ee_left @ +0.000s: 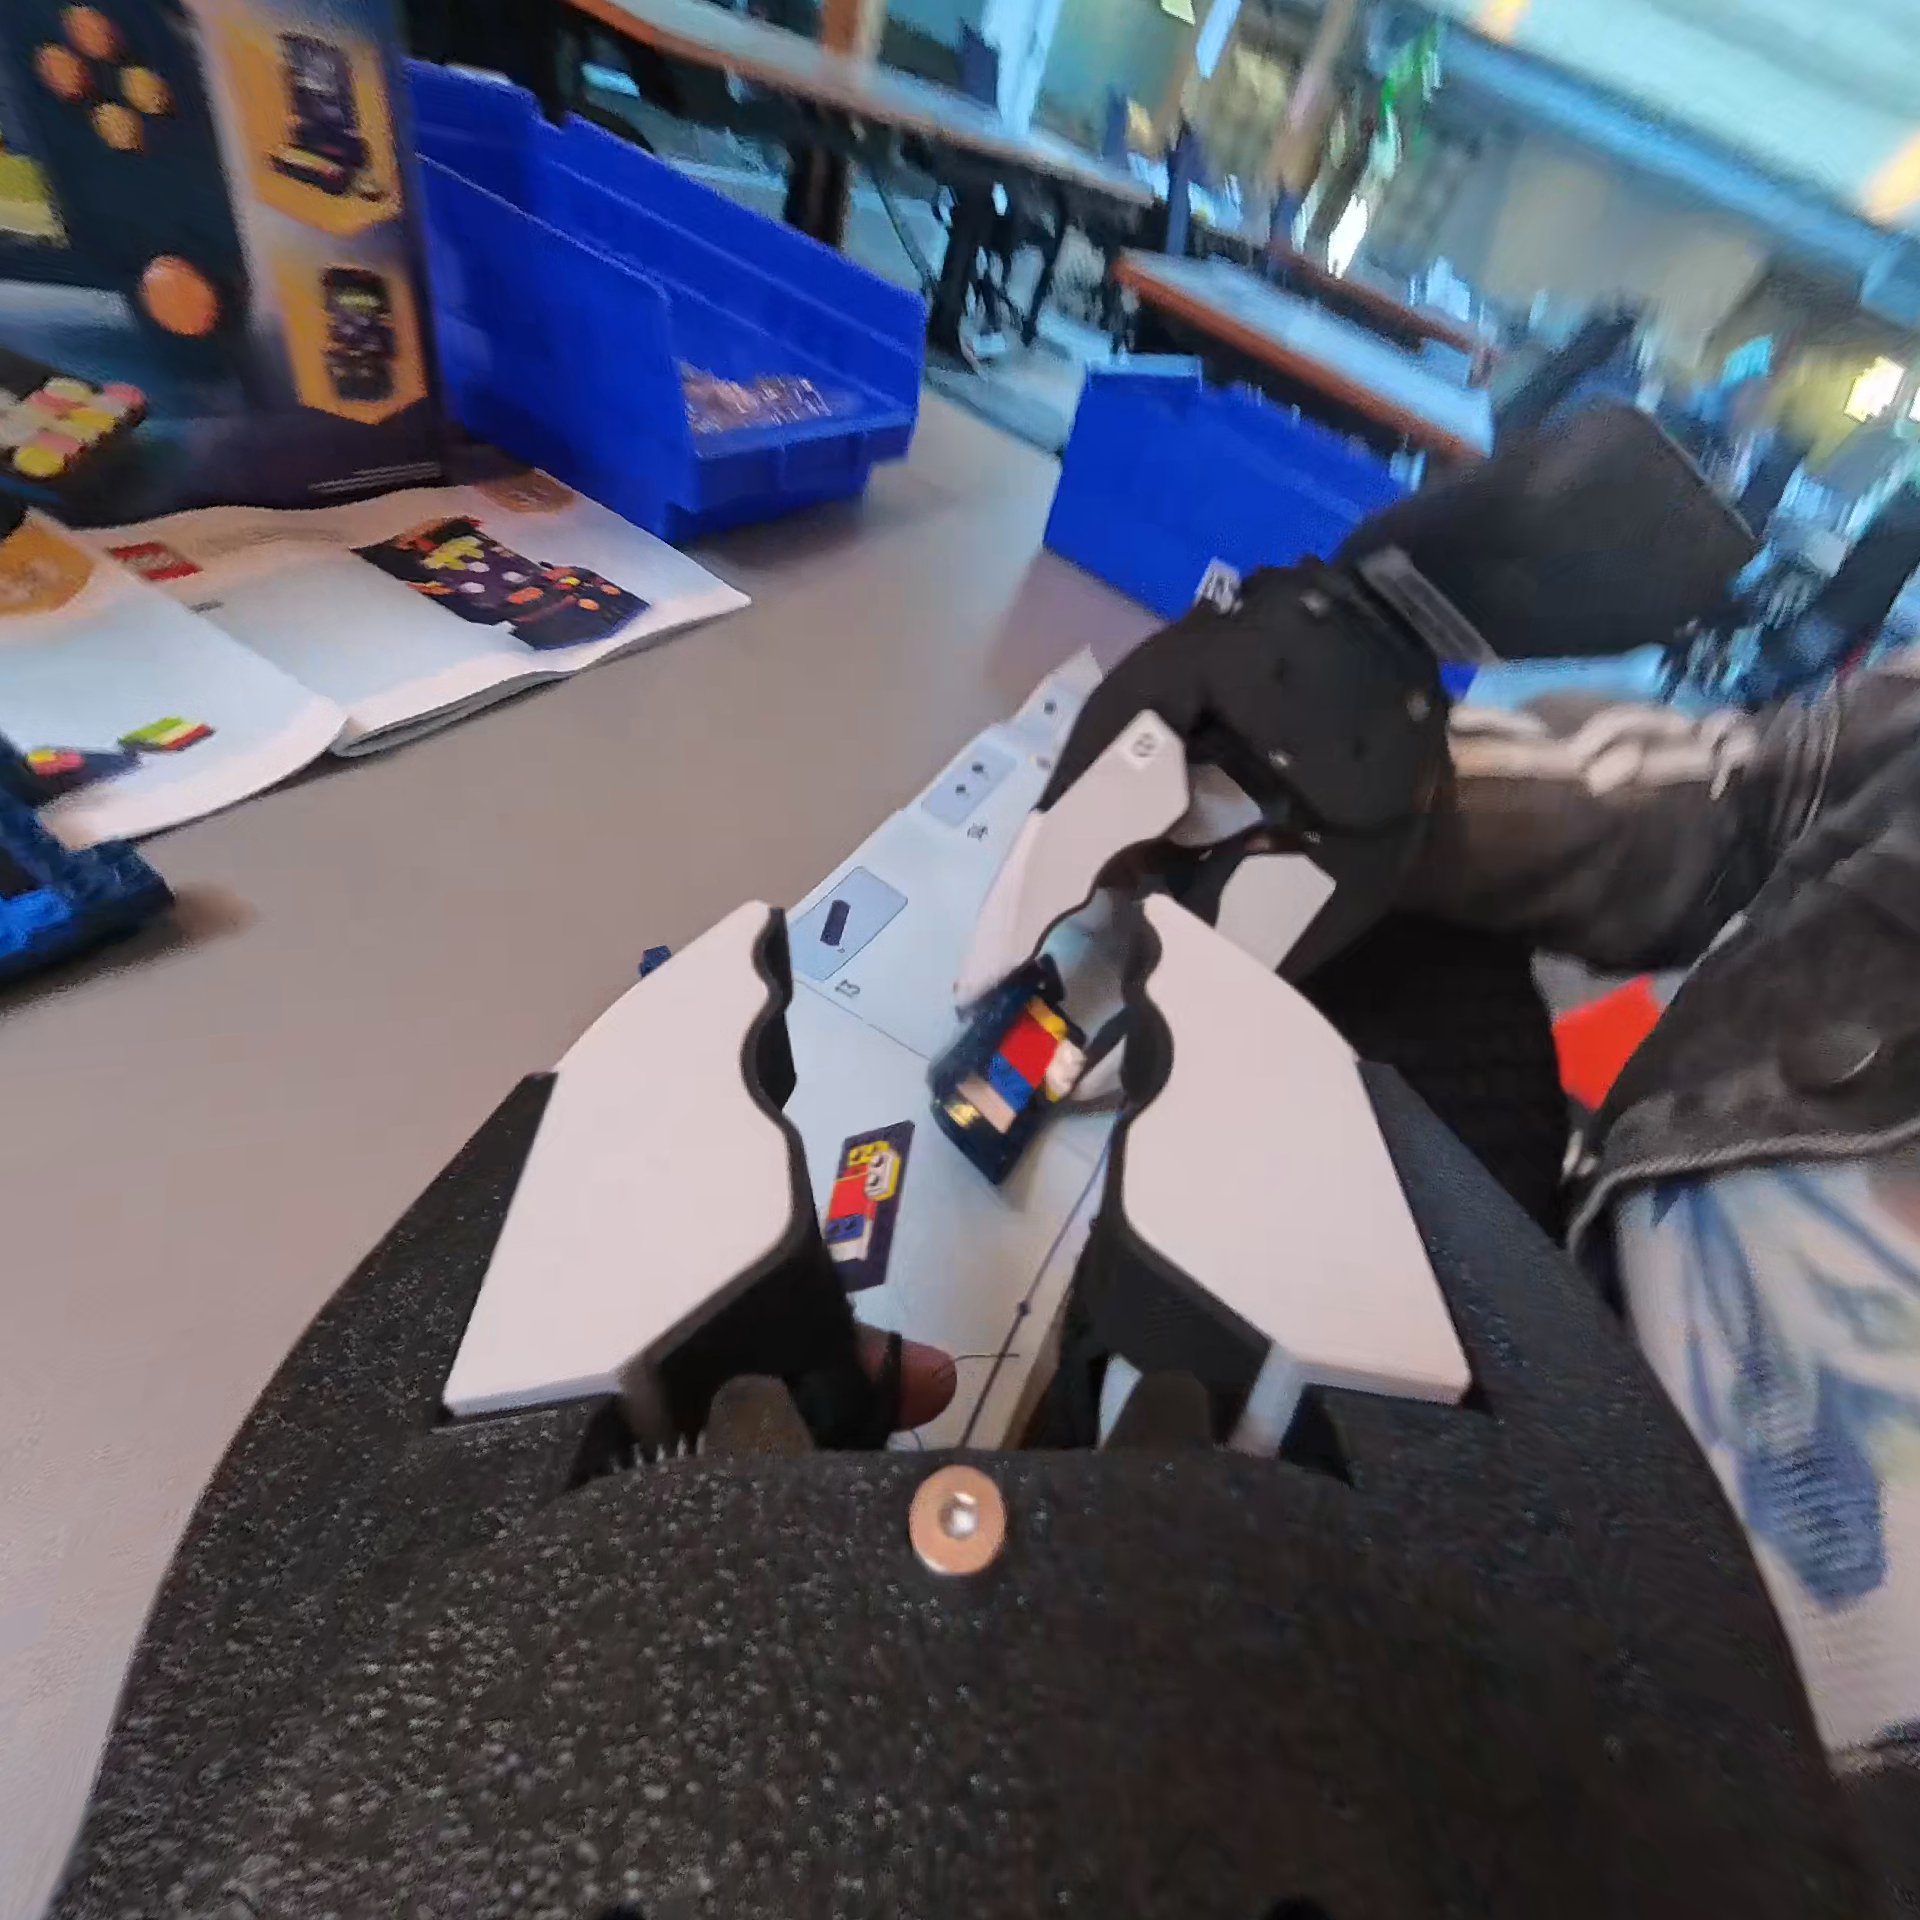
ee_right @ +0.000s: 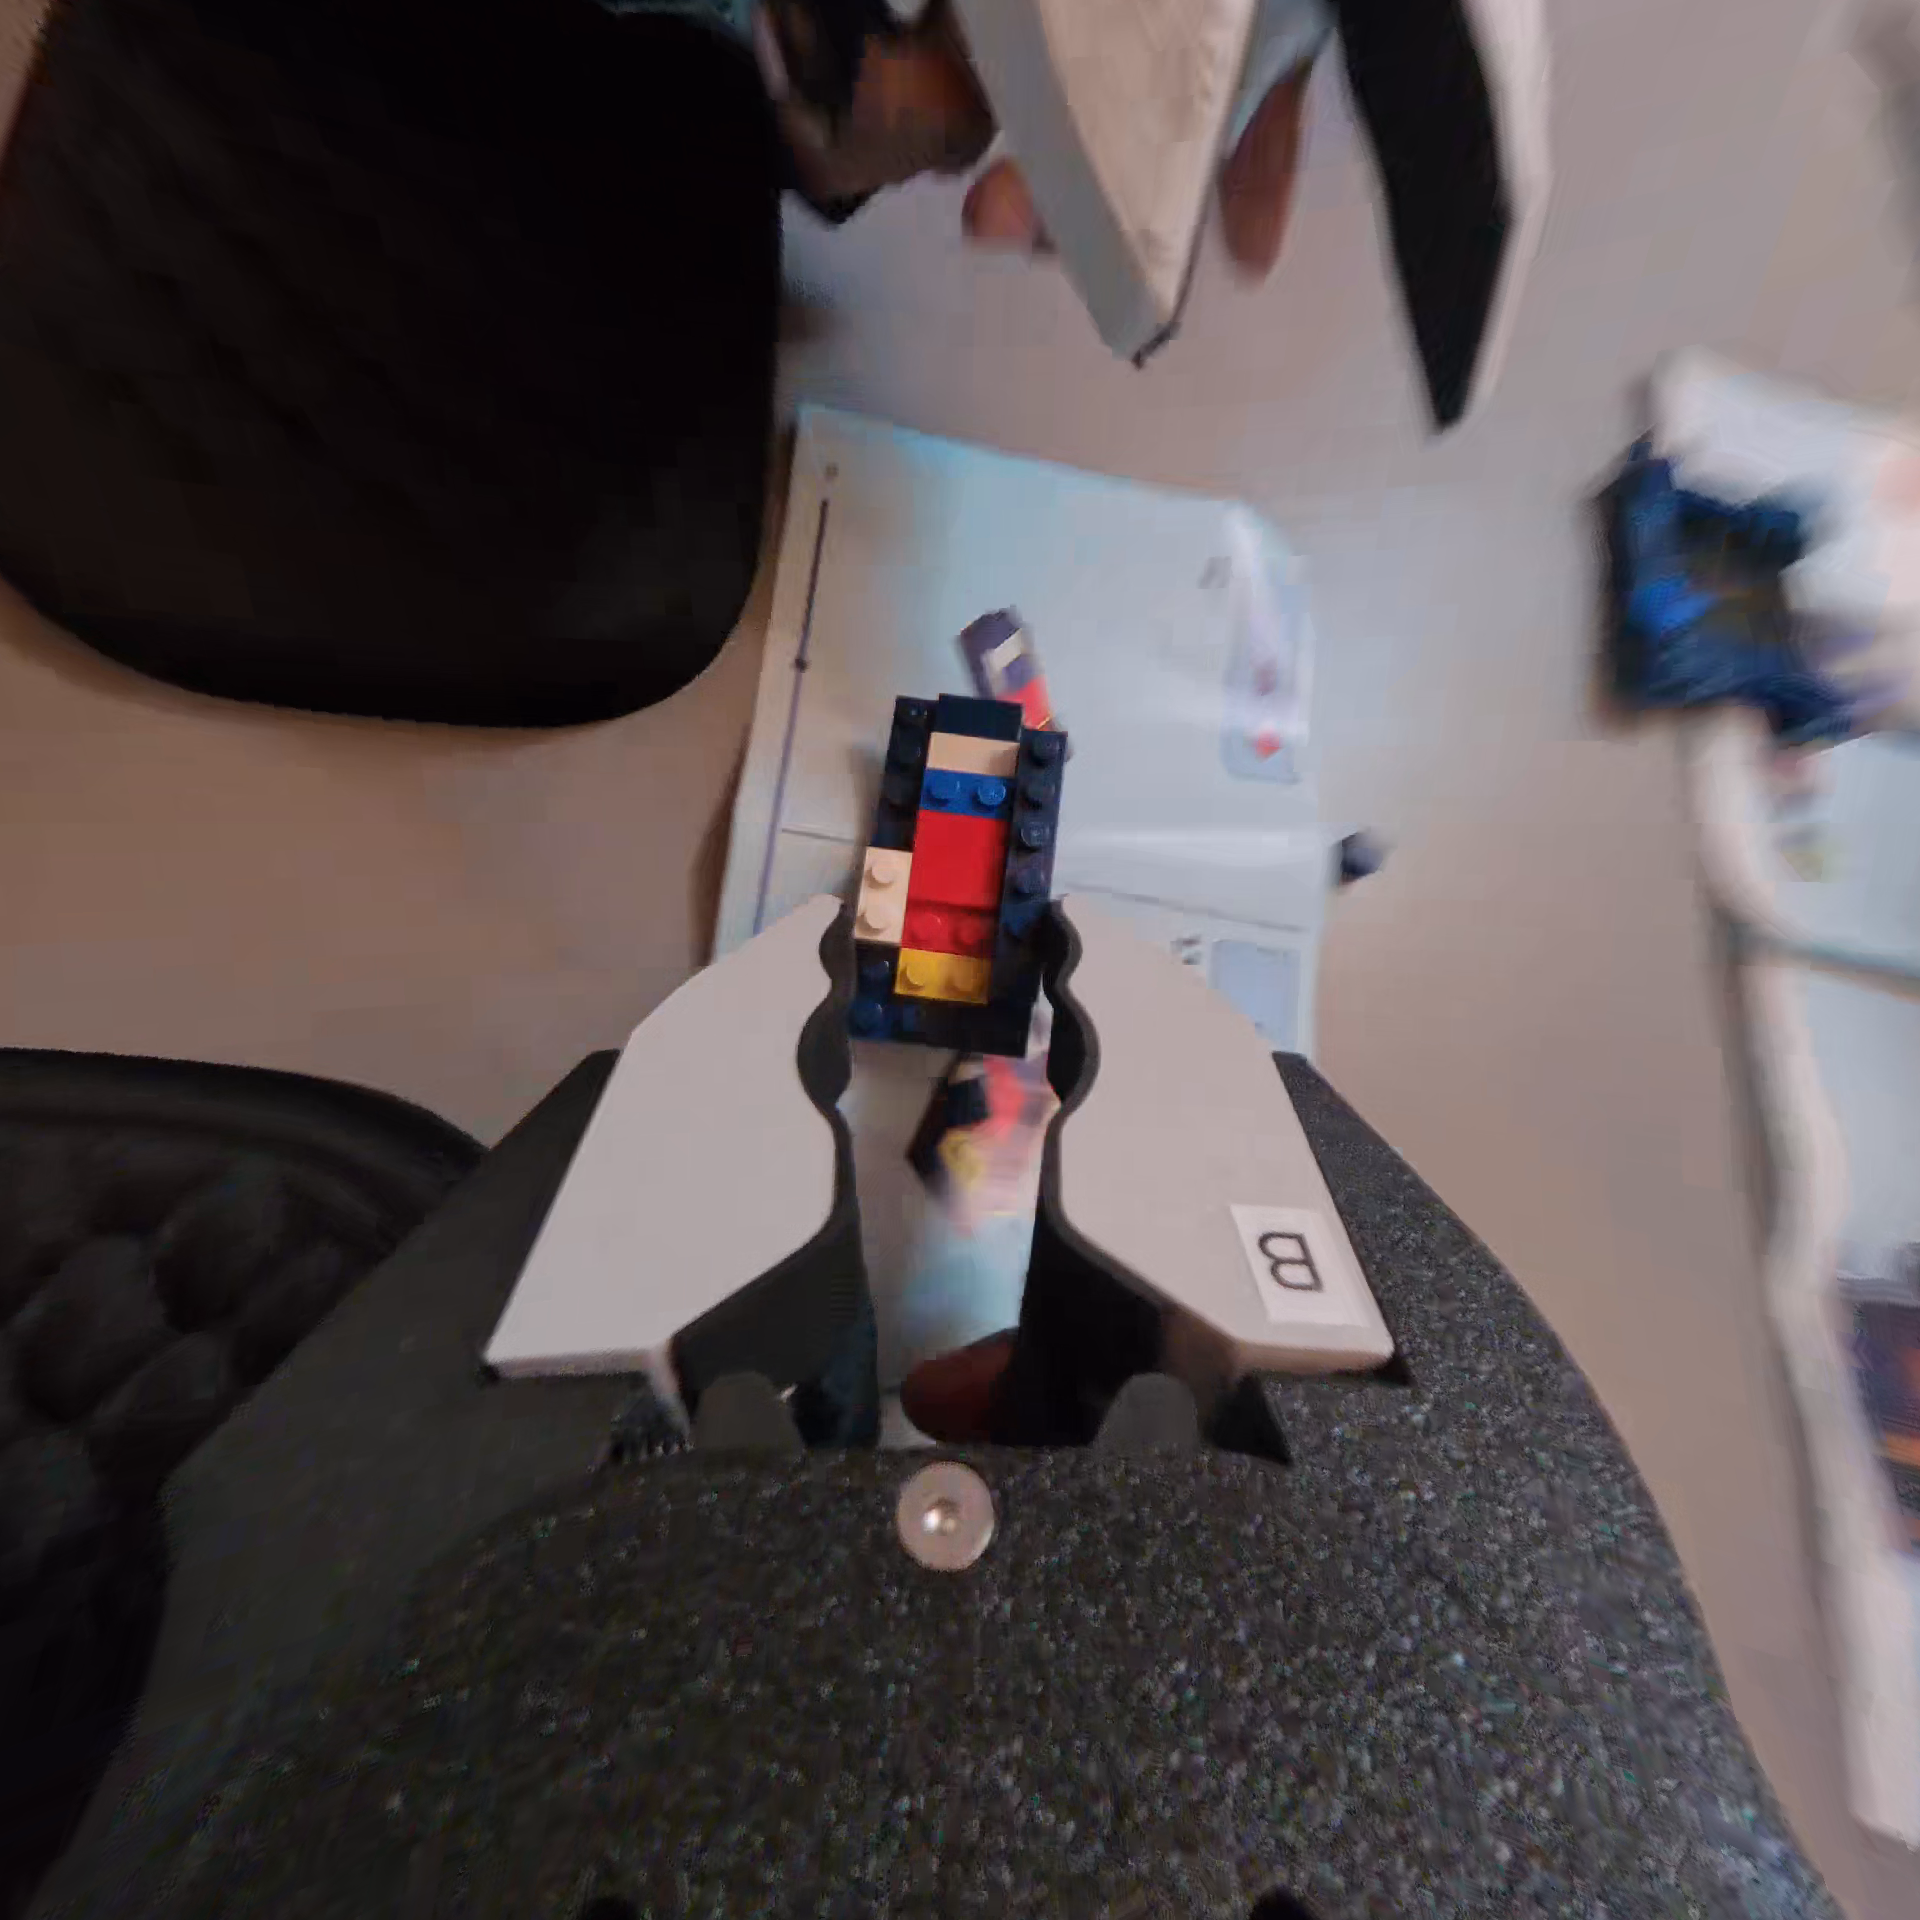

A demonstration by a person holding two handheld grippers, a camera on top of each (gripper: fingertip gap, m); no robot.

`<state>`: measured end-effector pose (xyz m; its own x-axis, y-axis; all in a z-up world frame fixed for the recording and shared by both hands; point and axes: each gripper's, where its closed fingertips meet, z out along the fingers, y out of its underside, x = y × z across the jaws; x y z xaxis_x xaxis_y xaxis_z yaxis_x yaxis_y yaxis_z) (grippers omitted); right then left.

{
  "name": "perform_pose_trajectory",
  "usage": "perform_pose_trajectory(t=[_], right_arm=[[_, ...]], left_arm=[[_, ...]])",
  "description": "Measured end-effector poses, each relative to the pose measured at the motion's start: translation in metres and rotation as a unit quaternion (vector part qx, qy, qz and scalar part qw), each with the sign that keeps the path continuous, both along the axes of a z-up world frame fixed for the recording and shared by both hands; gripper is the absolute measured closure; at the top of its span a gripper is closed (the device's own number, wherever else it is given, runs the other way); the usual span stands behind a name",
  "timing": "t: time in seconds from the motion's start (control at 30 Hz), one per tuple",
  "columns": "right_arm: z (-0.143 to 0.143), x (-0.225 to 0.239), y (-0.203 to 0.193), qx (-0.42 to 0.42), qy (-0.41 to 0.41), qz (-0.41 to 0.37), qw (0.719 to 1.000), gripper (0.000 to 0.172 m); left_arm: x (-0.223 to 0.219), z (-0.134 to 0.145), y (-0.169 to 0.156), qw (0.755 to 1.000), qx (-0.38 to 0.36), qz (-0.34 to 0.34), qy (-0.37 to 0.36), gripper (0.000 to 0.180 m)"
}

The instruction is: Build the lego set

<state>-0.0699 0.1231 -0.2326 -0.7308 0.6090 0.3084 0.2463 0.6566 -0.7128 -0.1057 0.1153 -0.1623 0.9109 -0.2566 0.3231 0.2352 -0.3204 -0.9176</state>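
Spread wide with nothing between them, the white fingers [ee_left: 665, 1143] of the left gripper [ee_left: 961, 935] hover above a pale instruction sheet [ee_left: 935, 810] that lies on the grey worktop [ee_left: 468, 935], close to the edge on the person's side.

The right gripper [ee_right: 940, 914] pinches a small brick assembly [ee_right: 961, 862]. Its dark pads press on the two long sides at the assembly's near end, and the rest sticks out past the fingertips. From the left wrist view the assembly [ee_left: 1008, 1060] hangs tilted just above the sheet, next to a printed drawing of the same build.

The assembly is a flat, narrow panel with a dark blue studded border. Down its middle run tan, blue, red and yellow pieces, and a tan brick sits on one side.

A tiny dark blue piece [ee_left: 652, 958] lies loose on the worktop beside the sheet. An open booklet [ee_left: 312, 644], a printed box [ee_left: 208, 208] and blue bins [ee_left: 644, 312] stand toward the far edge.
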Motion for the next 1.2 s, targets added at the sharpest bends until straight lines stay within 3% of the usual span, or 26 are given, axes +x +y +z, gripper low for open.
perform_pose_trajectory(t=[0.07,0.17,0.27,0.33,0.4,0.47,0.5,0.57,0.6,0.67,0.7,0.93,1.2], right_arm=[[0.033,-0.01,0.007,0.079,0.142,-0.005,0.987,0.137],[0.077,-0.012,0.006,0.229,0.313,0.012,0.921,0.137],[0.091,-0.01,-0.002,0.329,0.385,0.039,0.862,0.137],[0.095,-0.008,-0.006,0.339,0.401,0.047,0.85,0.137],[0.097,-0.006,-0.008,0.329,0.405,0.053,0.851,0.137],[0.102,-0.002,-0.01,0.279,0.413,0.055,0.865,0.137],[0.106,0.001,-0.011,0.22,0.406,0.057,0.885,0.133],[0.116,0.008,-0.008,0.033,0.354,0.051,0.933,0.12],[0.125,0.013,-0.008,-0.092,0.314,0.053,0.943,0.117],[0.145,0.022,-0.009,-0.325,0.227,0.078,0.915,0.121],[0.148,0.023,-0.009,-0.385,0.193,0.089,0.898,0.126],[0.126,0.022,-0.026,-0.337,0.174,0.112,0.918,0.152],[0.123,0.027,-0.028,-0.356,0.155,0.13,0.912,0.156]], left_arm=[[0.004,0.004,-0.001,0.998,0.013,0.005,-0.061,0.119],[0.022,0.011,0.001,0.995,0.035,-0.032,-0.087,0.128],[0.035,0.031,0.003,0.993,0.085,-0.054,-0.064,0.14],[0.041,0.036,0.003,0.992,0.1,-0.067,-0.026,0.16],[0.042,0.037,0.002,0.992,0.113,-0.062,0.015,0.165],[0.045,0.042,-0.002,0.987,0.141,-0.074,0.03,0.165],[0.045,0.046,-0.005,0.983,0.162,-0.076,0.04,0.165],[0.045,0.053,-0.009,0.975,0.2,-0.078,0.055,0.165],[0.045,0.055,-0.01,0.973,0.211,-0.078,0.06,0.165],[0.049,0.057,-0.013,0.966,0.231,-0.09,0.074,0.165],[0.051,0.057,-0.014,0.964,0.237,-0.094,0.077,0.165],[0.063,0.054,-0.015,0.96,0.238,-0.125,0.081,0.165],[0.066,0.051,-0.016,0.959,0.236,-0.134,0.085,0.165]])
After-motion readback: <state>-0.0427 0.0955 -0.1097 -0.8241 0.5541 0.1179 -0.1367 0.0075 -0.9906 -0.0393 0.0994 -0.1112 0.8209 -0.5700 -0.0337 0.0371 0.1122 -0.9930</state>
